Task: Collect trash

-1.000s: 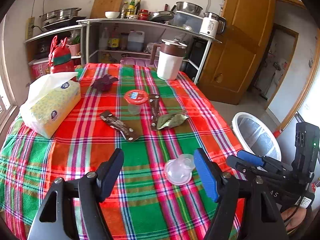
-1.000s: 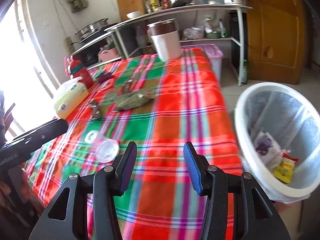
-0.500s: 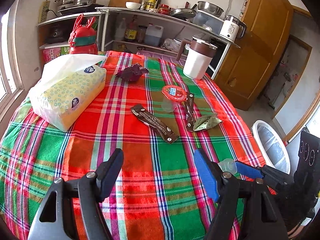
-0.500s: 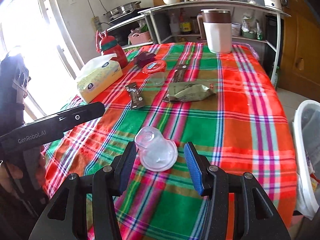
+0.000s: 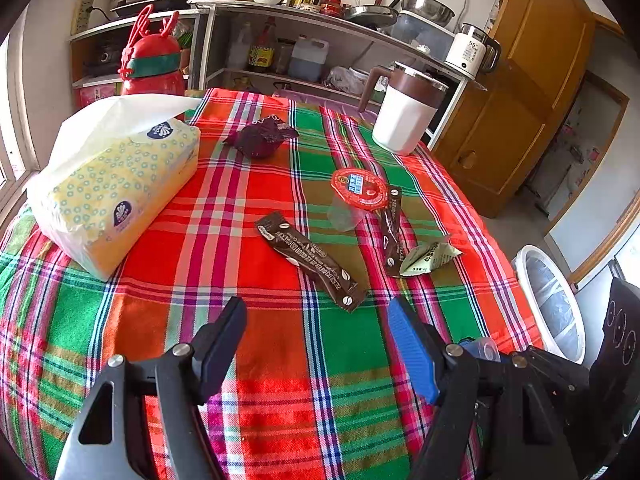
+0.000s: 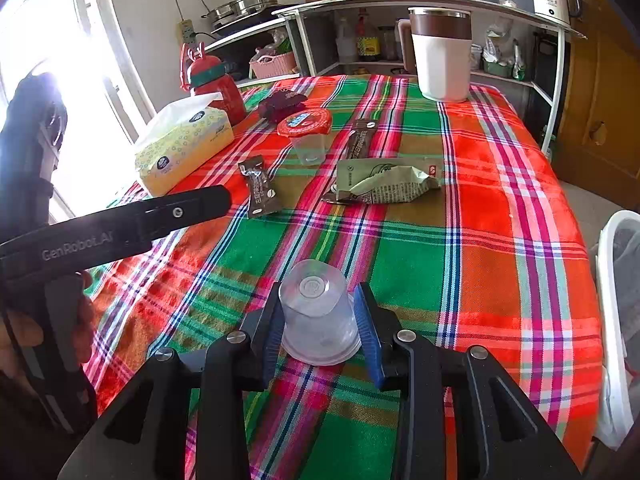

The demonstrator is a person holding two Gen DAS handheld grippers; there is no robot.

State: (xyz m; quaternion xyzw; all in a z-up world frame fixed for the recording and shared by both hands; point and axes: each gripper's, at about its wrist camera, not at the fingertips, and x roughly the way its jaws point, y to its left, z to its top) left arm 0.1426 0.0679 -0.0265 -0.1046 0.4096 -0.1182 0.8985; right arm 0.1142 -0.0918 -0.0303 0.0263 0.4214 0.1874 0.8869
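Pinching a clear plastic cup btwn its blue pads, the right gripper has closed on the cup sidewall; cup is upside down, base pointing fwd, rim near the pad roots. It sits at the near edge of the plaid tablecloth, w/ the white-lined trash bin off to the right of the table, beside its edge.

Left gripper hangs wide open over the cloth, holding nothing, nearest the long brown coffee sachet.

Other trash on the cloth, all farther from the bin than the held cup: red-lidded clear cup, second brown sachet touching it, crumpled green wrapper lying on that sachet's near end, dark maroon wrapper just beside the tissue pack.

Risks, as I judge them:
- Cup is thin & tapered; squeeze too hard and it buckles or pops out fwd; too soft and it slides off the pads on the swing to the bin.
- Cannot tell if cup is clear of the cloth; dragging it could snag or shift the cloth and move the rest.
- Bin rim sits low & close to the table edge: early release drops the cup on the floor.
- Left gripper's open fingers could clip the sachet or red-lidded cup if it moves carelessly.
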